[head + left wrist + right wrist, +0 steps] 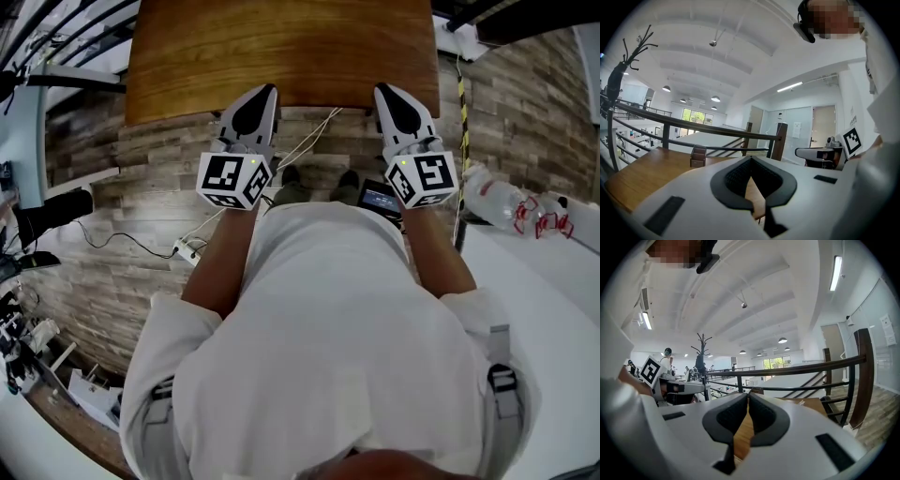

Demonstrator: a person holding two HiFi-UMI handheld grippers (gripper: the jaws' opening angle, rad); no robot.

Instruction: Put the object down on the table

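Note:
In the head view both grippers hover side by side over the near edge of the wooden table (281, 47). My left gripper (265, 91) is shut, its tips meeting with nothing between them. My right gripper (385, 91) is shut and empty as well. In the left gripper view the left gripper (751, 161) points across the tabletop (642, 173), where a small brown box (698, 156) stands far off near the back edge. In the right gripper view the right gripper (748, 397) has only the wooden top (808, 405) showing beyond its closed jaws. No object is held.
A dark handrail (693, 125) runs behind the table's far side. White cables and a power strip (185, 249) lie on the plank floor under the table edge. Plastic bottles (497, 199) sit on a white surface at the right. A small screen device (380, 199) is near my right forearm.

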